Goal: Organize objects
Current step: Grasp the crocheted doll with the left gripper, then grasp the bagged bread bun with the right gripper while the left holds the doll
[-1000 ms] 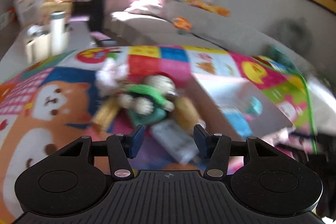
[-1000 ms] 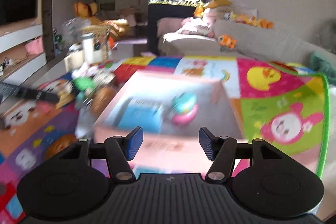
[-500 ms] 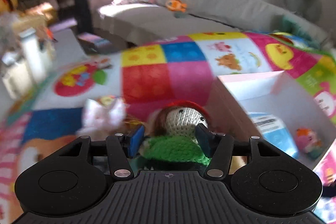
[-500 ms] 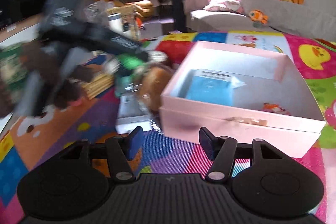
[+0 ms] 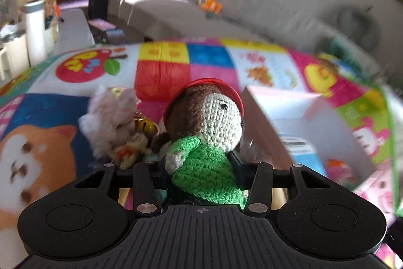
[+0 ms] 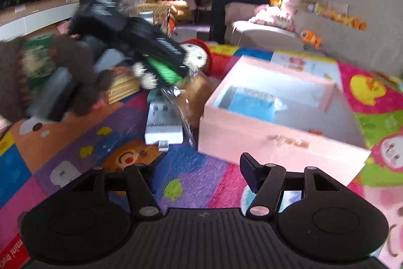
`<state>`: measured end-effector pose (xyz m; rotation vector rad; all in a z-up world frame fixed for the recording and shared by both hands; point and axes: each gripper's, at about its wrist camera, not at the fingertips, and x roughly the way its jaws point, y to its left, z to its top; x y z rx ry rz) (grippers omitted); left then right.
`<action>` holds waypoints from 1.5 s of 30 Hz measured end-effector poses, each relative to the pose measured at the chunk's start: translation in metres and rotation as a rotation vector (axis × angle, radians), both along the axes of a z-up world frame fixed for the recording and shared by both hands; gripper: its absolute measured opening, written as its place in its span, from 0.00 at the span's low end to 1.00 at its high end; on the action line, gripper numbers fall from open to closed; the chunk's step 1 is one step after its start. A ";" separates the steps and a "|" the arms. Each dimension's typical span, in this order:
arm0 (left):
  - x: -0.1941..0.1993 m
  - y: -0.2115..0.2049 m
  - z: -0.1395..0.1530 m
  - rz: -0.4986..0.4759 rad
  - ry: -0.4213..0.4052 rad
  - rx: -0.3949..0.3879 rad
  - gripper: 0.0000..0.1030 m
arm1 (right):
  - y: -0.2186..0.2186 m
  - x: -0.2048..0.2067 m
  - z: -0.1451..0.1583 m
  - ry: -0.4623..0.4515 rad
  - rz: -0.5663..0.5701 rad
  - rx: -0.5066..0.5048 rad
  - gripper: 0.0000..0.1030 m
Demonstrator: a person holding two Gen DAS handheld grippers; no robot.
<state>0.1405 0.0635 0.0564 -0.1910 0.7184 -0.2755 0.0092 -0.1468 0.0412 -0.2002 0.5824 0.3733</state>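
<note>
Closing my left tongs [image 5: 201,165] on the crocheted doll [image 5: 206,138], I am taking its green body, soft, light and squashy, so mid-torso suits. It is sitting on the play mat [image 5: 161,72], the pink box [image 5: 325,132] at three o'clock. My right tongs [image 6: 201,165] are opening, holding nothing.

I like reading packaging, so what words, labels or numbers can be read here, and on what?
"mini truc", cut off by the frame: on the red box corner.
White labels on the left gripper, closing on the crocheted doll: blurred.
Gold lettering on the pink box front: blurred.
Label on the blue packet: blurred.
Letters on the mat's apple picture: blurred.
</note>
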 end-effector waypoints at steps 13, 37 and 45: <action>-0.147 0.070 -0.031 0.162 0.020 -0.201 0.48 | 0.101 0.032 -0.008 -0.191 0.109 -0.345 0.53; -0.173 0.078 -0.056 0.301 -0.091 -0.240 0.48 | 0.071 0.034 0.020 -0.089 0.161 -0.140 0.66; -0.176 0.088 -0.060 0.323 -0.092 -0.318 0.48 | 0.142 0.055 -0.020 -0.157 0.276 -0.373 0.77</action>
